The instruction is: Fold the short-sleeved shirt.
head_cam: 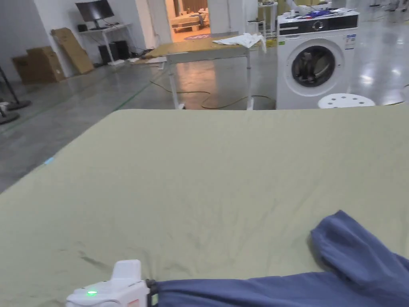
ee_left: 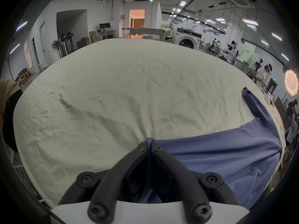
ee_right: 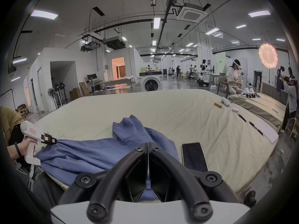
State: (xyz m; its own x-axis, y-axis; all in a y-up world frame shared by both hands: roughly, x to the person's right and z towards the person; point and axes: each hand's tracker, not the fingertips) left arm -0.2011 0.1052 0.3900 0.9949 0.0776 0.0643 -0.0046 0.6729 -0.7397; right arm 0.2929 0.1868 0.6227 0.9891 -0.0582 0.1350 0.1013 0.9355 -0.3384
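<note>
1. I work over a wide table covered with a pale green sheet point(head_cam: 207, 168), creased here and there; it takes up most of my head view.
2. The blue shirt point(ee_right: 90, 151) lies crumpled along the near edge of the sheet, stretched between my two claws, with one sleeve point(head_cam: 343, 240) flopped up toward the middle of the table.
3. My left claw point(ee_left: 149, 144) is closed narrow on the shirt's left edge; in the left gripper view the blue cloth runs pinched between both jaws and spreads away to the right. In the right gripper view I see that claw at the far left end of the shirt, a hand point(ee_right: 24, 148) around its white handle.
4. My right claw point(ee_right: 148, 145) sits at the shirt's near right side, jaws nearly together, blue cloth showing in the slit between them. I can't tell whether both jaws truly press on it.
5. A dark phone point(ee_right: 194, 157) lies flat on the sheet just right of the shirt, beside my right claw.
</note>
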